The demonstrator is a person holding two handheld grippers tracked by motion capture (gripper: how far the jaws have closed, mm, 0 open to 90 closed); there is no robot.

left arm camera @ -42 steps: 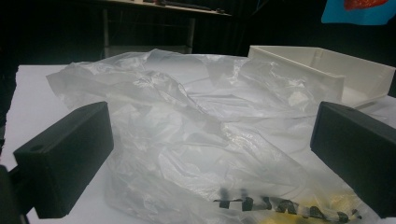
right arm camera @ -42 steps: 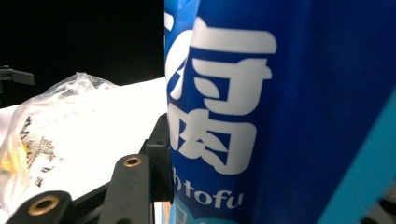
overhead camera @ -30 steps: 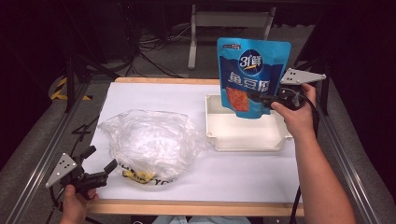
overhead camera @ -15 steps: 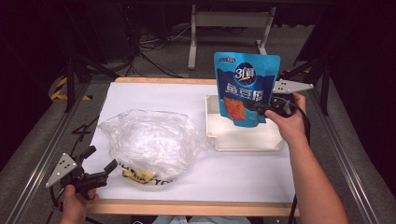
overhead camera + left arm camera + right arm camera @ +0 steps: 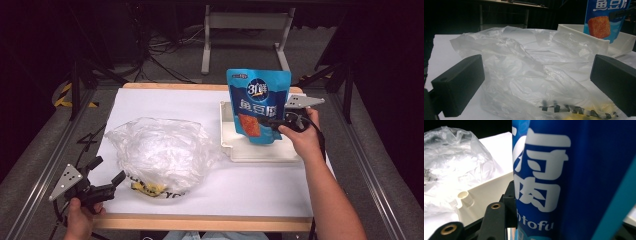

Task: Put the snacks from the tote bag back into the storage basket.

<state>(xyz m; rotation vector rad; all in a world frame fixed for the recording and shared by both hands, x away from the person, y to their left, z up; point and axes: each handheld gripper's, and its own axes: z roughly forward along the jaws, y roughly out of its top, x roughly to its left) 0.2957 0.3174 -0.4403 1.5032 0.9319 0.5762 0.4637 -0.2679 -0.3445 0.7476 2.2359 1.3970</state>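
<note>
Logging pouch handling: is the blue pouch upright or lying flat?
Upright: the blue pouch stands tall above the white tray, pinched near its bottom by the right gripper.

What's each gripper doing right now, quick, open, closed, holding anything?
Left gripper: open, holding nothing, near the clear plastic bag.
Right gripper: closed on the blue snack pouch, held upright over the white tray.

We count one blue pouch (image 5: 259,104) at upper right of the high view, one white tray (image 5: 240,150) under it, one clear plastic bag (image 5: 157,152) left of centre, one table (image 5: 165,100), and two grippers: left (image 5: 107,172), right (image 5: 272,121).
</note>
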